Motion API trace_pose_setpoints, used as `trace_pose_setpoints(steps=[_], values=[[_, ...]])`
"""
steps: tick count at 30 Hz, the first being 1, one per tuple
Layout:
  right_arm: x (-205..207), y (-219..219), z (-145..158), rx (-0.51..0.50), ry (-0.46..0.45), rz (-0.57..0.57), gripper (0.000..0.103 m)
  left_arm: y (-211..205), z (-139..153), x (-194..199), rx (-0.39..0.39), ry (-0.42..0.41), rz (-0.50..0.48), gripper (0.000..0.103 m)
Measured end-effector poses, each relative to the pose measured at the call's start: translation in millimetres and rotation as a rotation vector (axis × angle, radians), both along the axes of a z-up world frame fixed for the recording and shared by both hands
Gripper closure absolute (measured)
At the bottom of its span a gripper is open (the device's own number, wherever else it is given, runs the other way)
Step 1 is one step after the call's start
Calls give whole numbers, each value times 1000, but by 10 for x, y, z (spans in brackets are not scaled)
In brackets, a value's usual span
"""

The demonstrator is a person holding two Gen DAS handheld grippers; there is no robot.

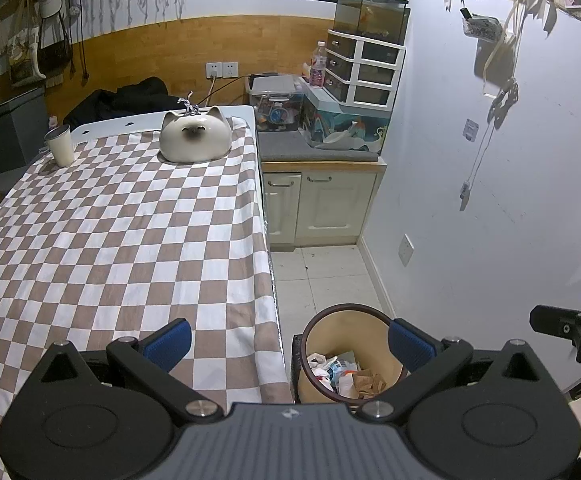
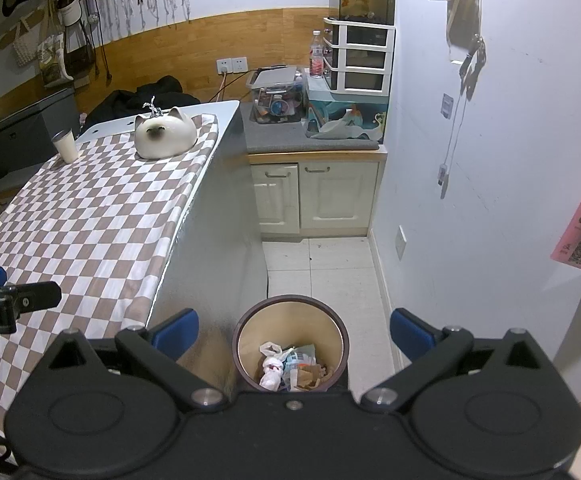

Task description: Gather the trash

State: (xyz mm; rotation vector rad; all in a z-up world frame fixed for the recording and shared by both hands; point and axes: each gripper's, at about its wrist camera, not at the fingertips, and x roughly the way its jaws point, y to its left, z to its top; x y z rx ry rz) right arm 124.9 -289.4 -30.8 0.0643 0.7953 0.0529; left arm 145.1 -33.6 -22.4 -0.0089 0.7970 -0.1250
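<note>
Right wrist view: bin (image 2: 290, 322) on floor below right gripper (image 2: 294, 334), trash (image 2: 290, 368) inside.
Jaws: both spread wide, empty; left gripper (image 1: 288, 346).
Table (image 1: 110, 240): cat ornament (image 1: 195, 134), cup (image 1: 61, 145).
Obstruction: table edge beside bin.

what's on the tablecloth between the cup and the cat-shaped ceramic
Nothing: in both wrist views the stretch of checkered tablecloth between the cup and the cat-shaped ceramic is bare cloth.
</note>
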Motion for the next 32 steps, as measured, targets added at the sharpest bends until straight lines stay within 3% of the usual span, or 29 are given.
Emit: trace_pose_setpoints(steps=[32], values=[[-9, 9, 4, -2, -2, 1, 0, 12, 5, -3, 4, -4, 0, 0]])
